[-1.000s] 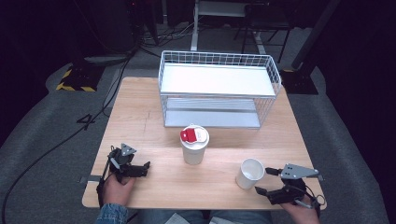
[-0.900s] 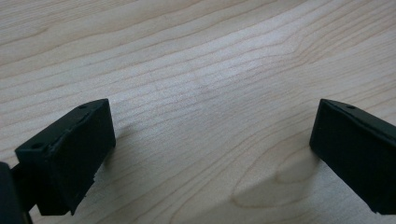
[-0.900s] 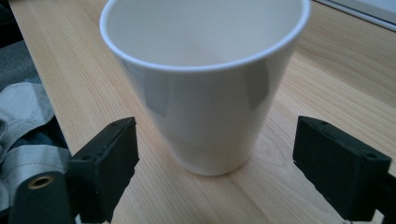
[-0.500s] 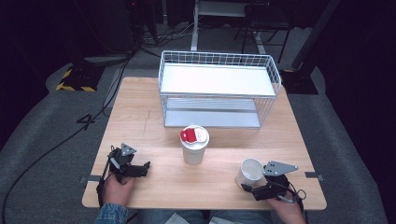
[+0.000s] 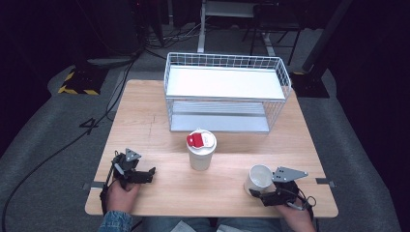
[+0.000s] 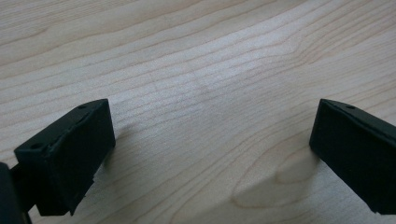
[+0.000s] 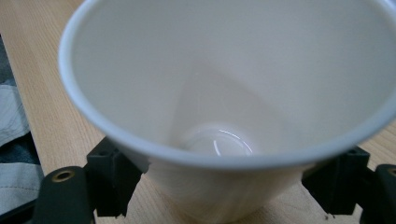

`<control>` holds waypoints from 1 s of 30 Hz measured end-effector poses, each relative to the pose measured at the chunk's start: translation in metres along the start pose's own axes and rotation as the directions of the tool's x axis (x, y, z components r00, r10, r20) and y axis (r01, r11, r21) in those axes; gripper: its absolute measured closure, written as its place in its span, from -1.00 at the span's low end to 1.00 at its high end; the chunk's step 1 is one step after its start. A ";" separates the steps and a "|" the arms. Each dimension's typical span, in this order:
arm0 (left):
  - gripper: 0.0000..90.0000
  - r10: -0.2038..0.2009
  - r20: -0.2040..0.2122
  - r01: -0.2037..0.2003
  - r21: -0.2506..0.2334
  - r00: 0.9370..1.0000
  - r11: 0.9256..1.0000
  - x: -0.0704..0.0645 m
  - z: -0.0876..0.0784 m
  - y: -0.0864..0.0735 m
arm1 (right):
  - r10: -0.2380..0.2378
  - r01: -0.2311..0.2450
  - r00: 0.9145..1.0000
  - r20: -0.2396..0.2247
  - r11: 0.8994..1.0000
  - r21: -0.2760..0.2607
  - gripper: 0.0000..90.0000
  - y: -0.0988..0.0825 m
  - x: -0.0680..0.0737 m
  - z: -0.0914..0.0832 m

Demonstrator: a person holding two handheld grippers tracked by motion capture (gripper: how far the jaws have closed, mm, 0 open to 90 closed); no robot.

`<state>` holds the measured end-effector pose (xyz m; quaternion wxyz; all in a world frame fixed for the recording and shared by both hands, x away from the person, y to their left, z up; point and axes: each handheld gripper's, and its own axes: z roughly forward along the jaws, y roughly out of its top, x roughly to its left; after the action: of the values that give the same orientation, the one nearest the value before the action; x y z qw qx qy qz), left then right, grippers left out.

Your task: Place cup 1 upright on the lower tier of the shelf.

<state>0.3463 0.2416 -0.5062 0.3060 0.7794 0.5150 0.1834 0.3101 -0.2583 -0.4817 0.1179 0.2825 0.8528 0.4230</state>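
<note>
In the right gripper view the white paper cup (image 7: 224,93) sits between the two black jaws, its rim cut off at the top; whether the jaws press it I cannot tell. Since a second ago the right gripper (image 5: 263,195) has slid from 3 o'clock of the cup toward it. The left gripper (image 5: 145,174), jaws wide apart over bare table (image 5: 145,121), has not moved; lidded cup (image 5: 201,150) stands mid-table

I see open tabletop (image 5: 145,125) along the left side and the front strip between both hands. The lidded cup (image 5: 201,150) stands mid-table, the wire rack (image 5: 227,92) blocks the back, and an open paper cup (image 5: 258,180) sits between my right gripper's (image 5: 258,195) jaws.
</note>
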 end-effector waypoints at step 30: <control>-0.99 0.001 0.003 -0.001 0.000 1.000 1.000 0.000 0.000 0.000 | 0.008 -0.008 1.000 0.004 1.000 -0.012 -0.49 0.053 -0.008 -0.001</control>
<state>0.3465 0.2419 -0.5063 0.3069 0.7799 0.5142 0.1822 0.3361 -0.2381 -0.4398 0.1197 0.2863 0.8488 0.4281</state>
